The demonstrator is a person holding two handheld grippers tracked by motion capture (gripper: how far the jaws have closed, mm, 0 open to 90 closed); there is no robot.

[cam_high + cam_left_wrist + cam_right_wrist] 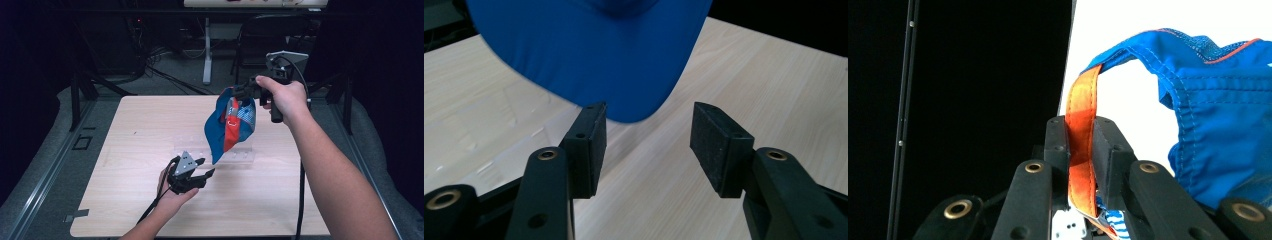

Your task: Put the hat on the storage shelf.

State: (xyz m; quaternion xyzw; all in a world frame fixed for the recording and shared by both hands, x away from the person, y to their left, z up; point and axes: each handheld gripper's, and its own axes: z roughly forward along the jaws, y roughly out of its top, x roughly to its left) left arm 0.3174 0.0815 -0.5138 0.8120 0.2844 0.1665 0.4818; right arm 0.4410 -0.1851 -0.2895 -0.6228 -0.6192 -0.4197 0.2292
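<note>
- A lab-like recording space, dark all round.
- Pale wooden tabletop (150, 130) on grey floor.
- Loose cables (165, 75) and a black chair (272, 37) behind.

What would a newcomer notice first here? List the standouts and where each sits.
First, the bright blue fabric cap with an orange strap dangling in the air above the pale wooden table, right of centre. The right claw holds it up, shut on the orange strap. Lower down, the open left claw waits just below the cap's blue brim, not touching it.
</note>
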